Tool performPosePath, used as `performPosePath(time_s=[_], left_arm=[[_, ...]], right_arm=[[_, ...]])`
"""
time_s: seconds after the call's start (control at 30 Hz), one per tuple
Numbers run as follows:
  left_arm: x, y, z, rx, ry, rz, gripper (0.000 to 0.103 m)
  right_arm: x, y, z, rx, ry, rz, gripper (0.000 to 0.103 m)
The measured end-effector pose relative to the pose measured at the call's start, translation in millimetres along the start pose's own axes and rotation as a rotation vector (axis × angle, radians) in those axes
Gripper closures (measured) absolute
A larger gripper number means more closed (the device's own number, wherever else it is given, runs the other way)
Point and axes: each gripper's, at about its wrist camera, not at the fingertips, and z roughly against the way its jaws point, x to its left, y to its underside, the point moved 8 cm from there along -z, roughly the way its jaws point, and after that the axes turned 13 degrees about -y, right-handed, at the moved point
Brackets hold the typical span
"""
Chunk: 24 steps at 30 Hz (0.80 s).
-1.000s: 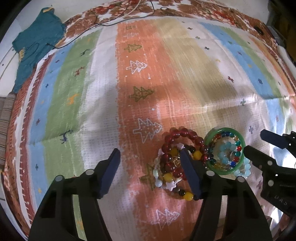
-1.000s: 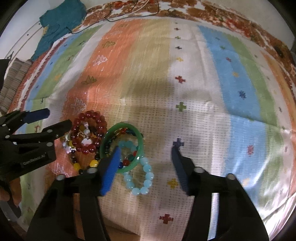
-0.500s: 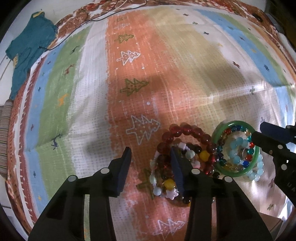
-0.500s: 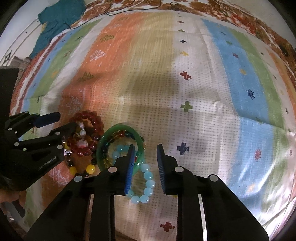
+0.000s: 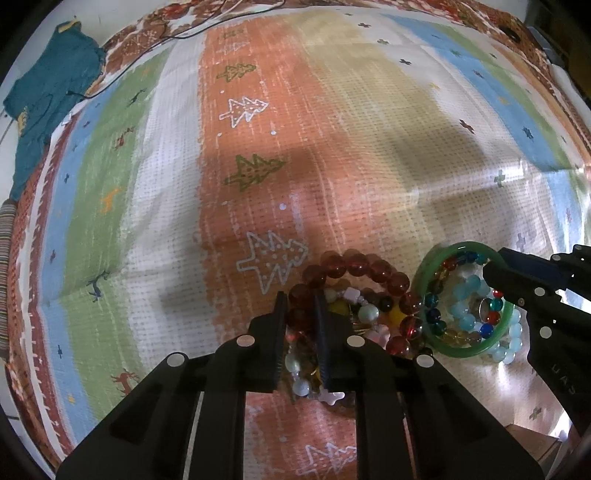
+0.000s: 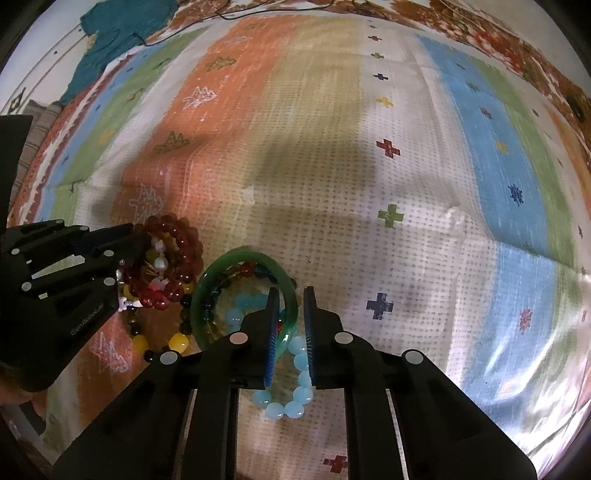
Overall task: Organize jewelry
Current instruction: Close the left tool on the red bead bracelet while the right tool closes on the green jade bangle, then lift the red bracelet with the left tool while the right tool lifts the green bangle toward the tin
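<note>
surface: striped blanket [image 5: 258, 184] with tree and cross motifs; upper left: teal cloth [image 5: 48, 96], black cable [image 5: 177, 35]; light: glare lower right, shadow across centre

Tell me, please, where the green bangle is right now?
The green bangle lies low in the right wrist view, its rim between the right claw's fingers, just right of the red bead bracelet.

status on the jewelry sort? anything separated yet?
Done: nothing set apart yet; all the bracelets lie in one cluster on the blanket. In hand: the left gripper has closed on the dark red bracelet, and the right gripper on the green bangle. Neither clearly lifted. Left: pull those two apart, then sort the pale blue bracelet and the mixed bead strands.
</note>
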Motion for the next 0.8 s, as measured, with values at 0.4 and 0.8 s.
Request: performPosePath(time_s=[0.4, 0.8], left_arm=[[5, 1, 10, -0.012, -0.016, 0.012, 0.09], [3, 4, 48, -0.066, -0.007, 0.039, 0.09]], right_arm=[[4, 1, 11, -0.023, 0.023, 0.036, 0.094], [5, 5, 40, -0.086, 0.04, 0.032, 0.094]])
